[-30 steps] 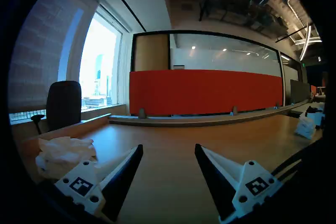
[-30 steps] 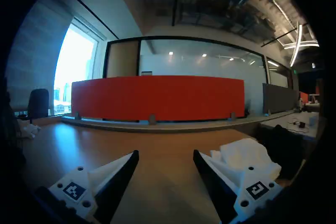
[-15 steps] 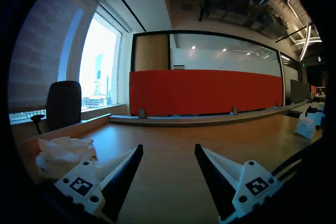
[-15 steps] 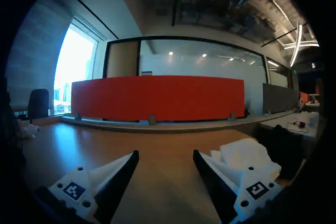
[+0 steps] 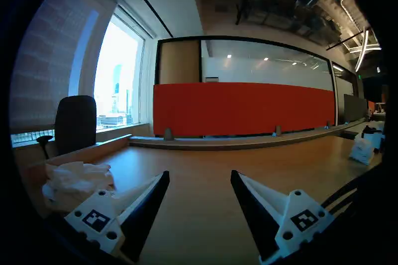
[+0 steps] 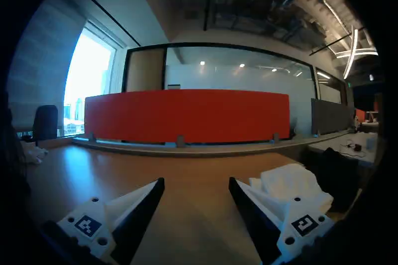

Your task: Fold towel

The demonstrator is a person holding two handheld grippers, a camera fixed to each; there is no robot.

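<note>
Although a second has passed, nothing has moved: the left gripper [image 5: 199,172] and the right gripper [image 6: 196,179] hang low over the wooden table [image 5: 209,160] as before. Each has its two fingers [image 5: 144,205] spread wide with nothing between them.

In the left gripper view a crumpled towel [image 5: 77,183] lies at the table's near left edge, its lower part hidden behind the left finger. In the right gripper view a small pale lump [image 6: 34,153] lies far to the left, half lost in shadow.

A white heap [image 6: 291,181] sits near right in the right gripper view, just behind the right finger, which cuts off its front. Whether it is folded I cannot tell. In the left gripper view a white bundle [image 5: 361,149] lies at the far right, too small to make out.

Counted: two grippers, four fingers and two white cloth heaps in each view. There is one black chair [image 5: 75,123] by the window [image 5: 117,86] and one red partition [image 5: 244,108] along the table's far side.
</note>
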